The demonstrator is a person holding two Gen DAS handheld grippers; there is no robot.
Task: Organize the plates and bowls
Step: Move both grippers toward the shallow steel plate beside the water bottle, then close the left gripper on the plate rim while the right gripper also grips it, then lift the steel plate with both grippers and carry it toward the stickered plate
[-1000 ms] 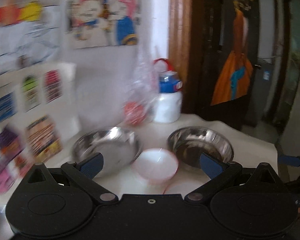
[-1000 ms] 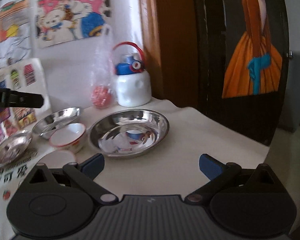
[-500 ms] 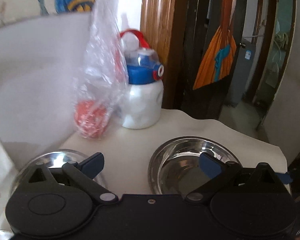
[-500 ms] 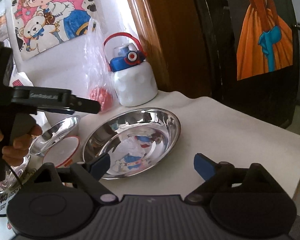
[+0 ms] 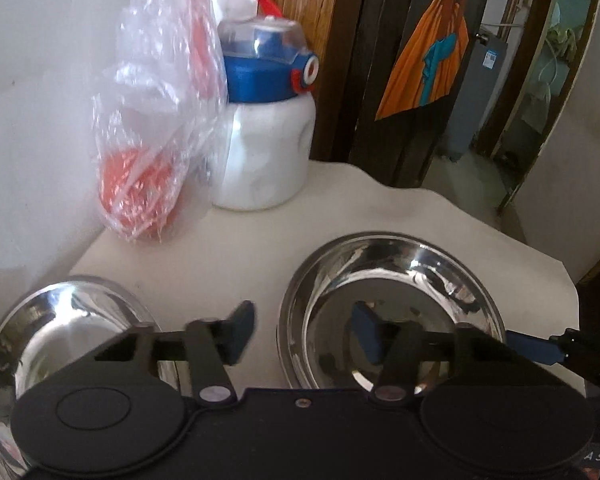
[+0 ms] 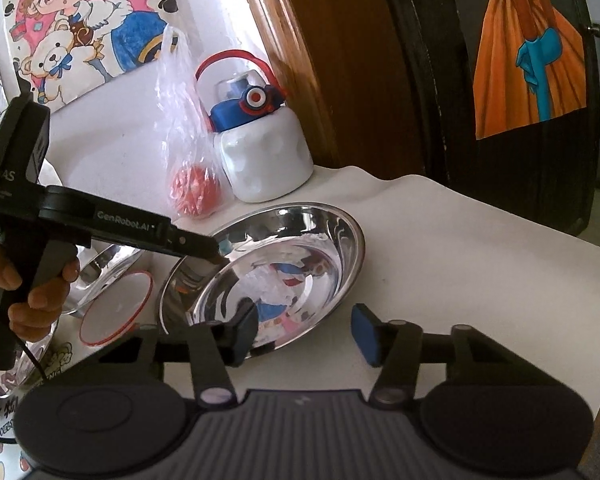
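1. Left wrist view: the left gripper (image 5: 304,332) hangs over the near-left rim of the big steel plate (image 5: 392,280), 1 pad outside the rim, 1 over the dish. Its jaws have just been closing to about half spread; whether the pads press the rim yet I cannot tell.
2. Right wrist view: the right gripper (image 6: 306,332) straddles the plate's (image 6: 284,264) near-right rim, left pad over the dish and right pad over the table (image 6: 480,264) outside. Its jaws have also just been closing, and they do not visibly pinch the metal.
3. The plate sits on the table in front of the bottle (image 6: 260,152) and bag (image 6: 188,152); a smaller steel bowl (image 5: 72,328) lies to its left, and a red-rimmed bowl (image 6: 116,308) lies just beside it.
4. To do this well, I judge, each pad pair should seat square on the thin rim before lifting; polished steel may slip, so squeeze both sides evenly and raise level.
5. Both grippers tilt downward; a hand (image 6: 28,292) wraps the left handle.
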